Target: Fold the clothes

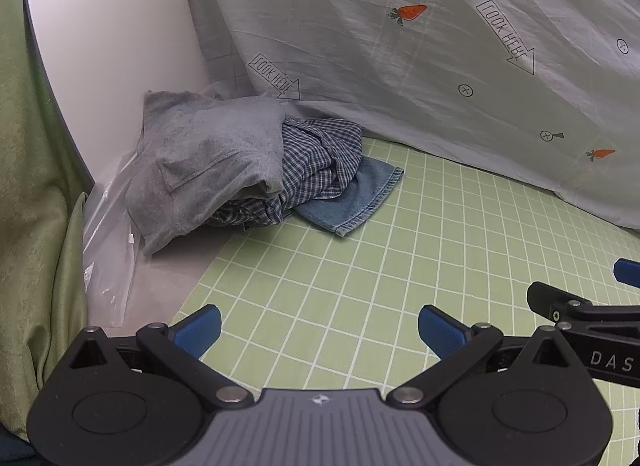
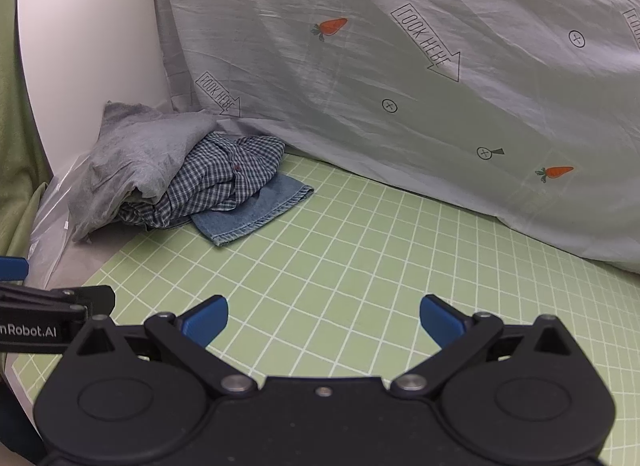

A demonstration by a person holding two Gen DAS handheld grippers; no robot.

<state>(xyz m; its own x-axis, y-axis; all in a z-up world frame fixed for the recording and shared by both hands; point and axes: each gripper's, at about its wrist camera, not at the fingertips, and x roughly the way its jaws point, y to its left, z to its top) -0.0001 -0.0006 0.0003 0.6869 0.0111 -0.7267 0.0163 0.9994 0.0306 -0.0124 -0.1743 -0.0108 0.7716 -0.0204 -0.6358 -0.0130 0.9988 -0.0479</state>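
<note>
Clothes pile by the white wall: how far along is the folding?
Nothing looks folded: grey garment, checked shirt and denim piece lie heaped together. Nothing is in hand: left gripper and right gripper hang open above the green grid mat. All folding remains.

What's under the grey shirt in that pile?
Under the grey shirt lies a blue checked shirt, with denim poking out beneath. Anything deeper is covered.

"look here" arrows, mirrored, on grey sheet (image 1: 440,65); "das" on right gripper (image 1: 612,360); "nrobot.ai" on left gripper (image 2: 32,332).
</note>
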